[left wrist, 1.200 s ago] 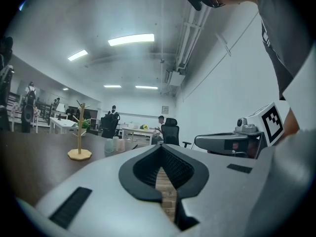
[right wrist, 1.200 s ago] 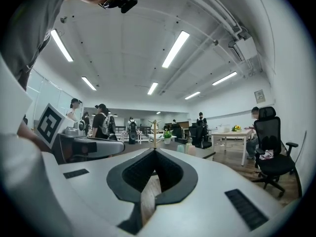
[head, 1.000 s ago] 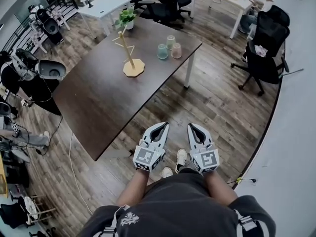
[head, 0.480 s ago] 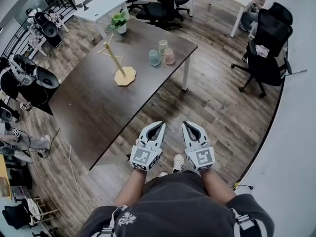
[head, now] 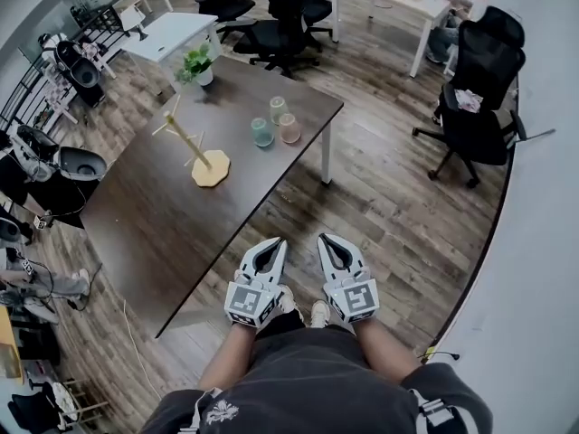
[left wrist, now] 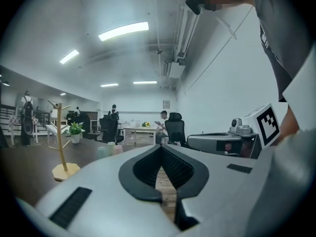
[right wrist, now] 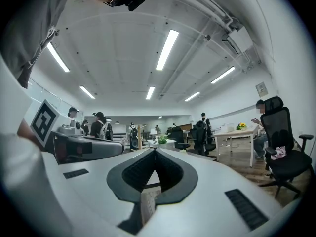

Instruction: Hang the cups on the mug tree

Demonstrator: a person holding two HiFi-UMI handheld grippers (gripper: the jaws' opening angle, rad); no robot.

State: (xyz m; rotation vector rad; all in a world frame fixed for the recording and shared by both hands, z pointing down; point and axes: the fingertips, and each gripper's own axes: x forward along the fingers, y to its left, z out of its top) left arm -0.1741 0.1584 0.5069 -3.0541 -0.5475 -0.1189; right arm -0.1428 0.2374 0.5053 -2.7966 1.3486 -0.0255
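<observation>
1. The left gripper [head: 273,242] and right gripper [head: 327,240] are held level and side by side over the floor [head: 389,197], just short of the counter [head: 154,224].
2. Both pairs of jaws are seen closed, tips together, with nothing clamped between them.
3. Three cups [head: 262,132] are grouped near the counter's right edge.
4. The mug tree [head: 193,143] is recorded upright at mid-counter, apart from the cups.
5. A plant [head: 196,64] is noted at the far corner.

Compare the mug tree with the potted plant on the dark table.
The mug tree is bare pale wood, a thin pegged post; the potted plant is leafy green in a white pot. The mug tree stands mid-table, the potted plant at its far corner. Both stand upright.
</observation>
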